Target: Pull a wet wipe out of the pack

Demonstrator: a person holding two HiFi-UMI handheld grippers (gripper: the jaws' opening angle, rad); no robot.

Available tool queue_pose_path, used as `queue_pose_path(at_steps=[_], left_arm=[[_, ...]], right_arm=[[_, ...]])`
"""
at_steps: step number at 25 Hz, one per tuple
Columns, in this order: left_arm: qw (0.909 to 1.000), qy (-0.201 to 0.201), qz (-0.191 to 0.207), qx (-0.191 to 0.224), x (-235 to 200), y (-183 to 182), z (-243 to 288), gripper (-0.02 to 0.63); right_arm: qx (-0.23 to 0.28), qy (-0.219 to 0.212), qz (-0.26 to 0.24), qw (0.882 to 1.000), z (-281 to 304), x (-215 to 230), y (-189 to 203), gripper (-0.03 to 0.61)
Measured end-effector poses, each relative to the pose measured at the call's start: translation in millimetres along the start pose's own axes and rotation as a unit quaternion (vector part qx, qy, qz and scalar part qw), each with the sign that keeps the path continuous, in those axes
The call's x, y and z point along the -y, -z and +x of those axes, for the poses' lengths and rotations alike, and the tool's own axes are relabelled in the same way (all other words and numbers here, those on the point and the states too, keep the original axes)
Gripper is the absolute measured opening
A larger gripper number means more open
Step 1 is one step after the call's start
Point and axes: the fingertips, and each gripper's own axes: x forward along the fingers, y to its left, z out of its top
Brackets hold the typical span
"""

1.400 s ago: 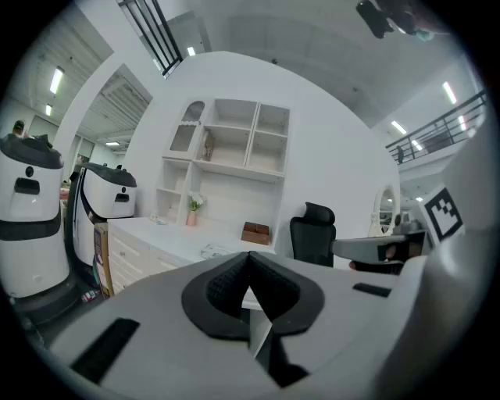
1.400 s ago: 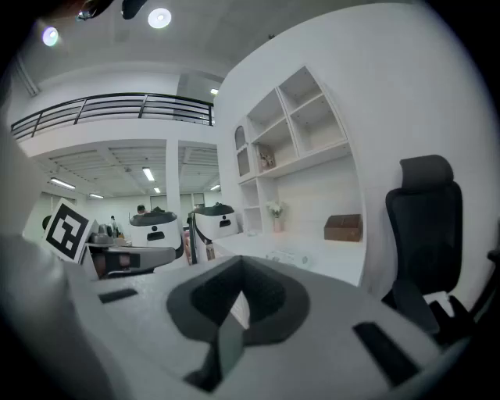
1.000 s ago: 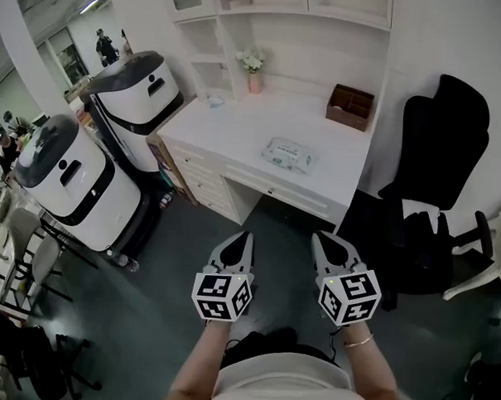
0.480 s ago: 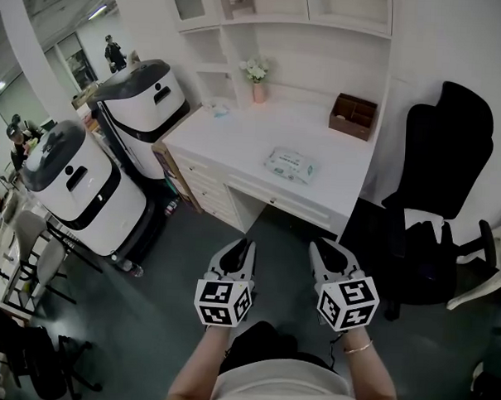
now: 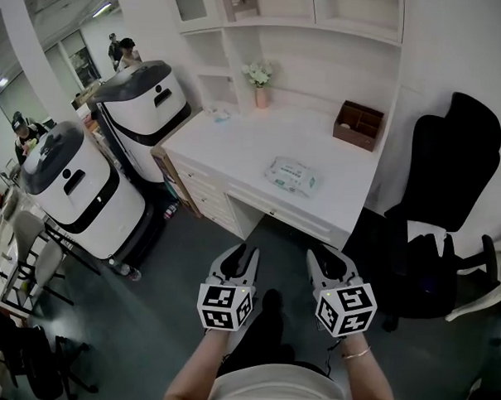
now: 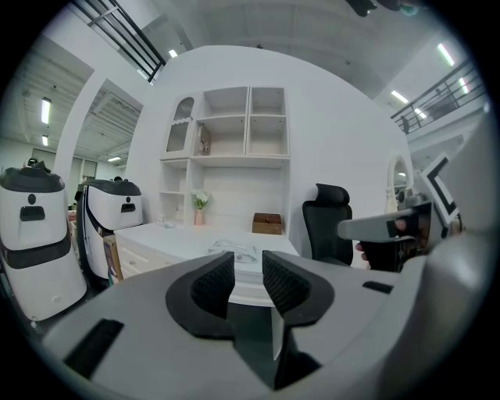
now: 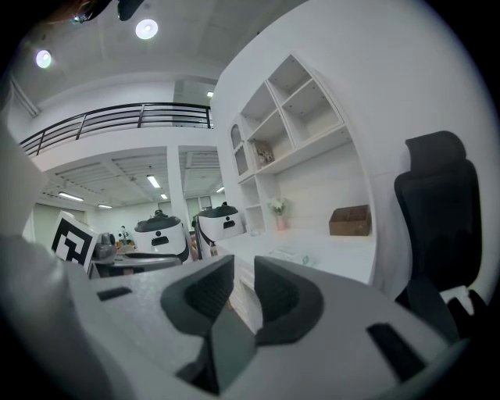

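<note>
The wet wipe pack (image 5: 291, 174) is a flat white and pale-green packet lying on the white desk (image 5: 236, 145), near its front edge. Both grippers hang in the air over the dark floor, short of the desk and apart from the pack. My left gripper (image 5: 242, 254) is open; its jaws have just been opening and nothing is between them. My right gripper (image 5: 324, 257) shows a narrow gap between its pads, also empty. In the left gripper view the pack (image 6: 238, 251) lies beyond the left gripper (image 6: 247, 269). In the right gripper view the pack (image 7: 289, 254) lies beyond the right gripper (image 7: 244, 275).
A black office chair (image 5: 450, 187) stands right of the desk. Two large white-and-black machines (image 5: 77, 187) (image 5: 147, 99) stand to its left. On the desk's back sit a brown wooden box (image 5: 358, 125) and a flower vase (image 5: 261, 84). People stand far left.
The desk and pack have come nearer as both grippers moved forward towards it. The left gripper's jaws have gone from together to parted.
</note>
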Motion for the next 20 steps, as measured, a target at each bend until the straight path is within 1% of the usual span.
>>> queue_pose_path(at_steps=[8,13,20], left_arm=[[1.0,0.005,0.0,-0.003,-24,-6,60,0.107],[0.9999,0.013,-0.002,-0.008,-50,-11,109,0.109],[0.9994,0.033,-0.004,-0.009,-85,-27,175,0.11]], right_arm=[[-0.012,0.002,-0.013,1.0,51,23,-5,0.066],[-0.015,0.012,-0.024,1.0,97,40,-15,0.066],[-0.023,0.025,-0.037,0.999,166,64,-36,0.066]])
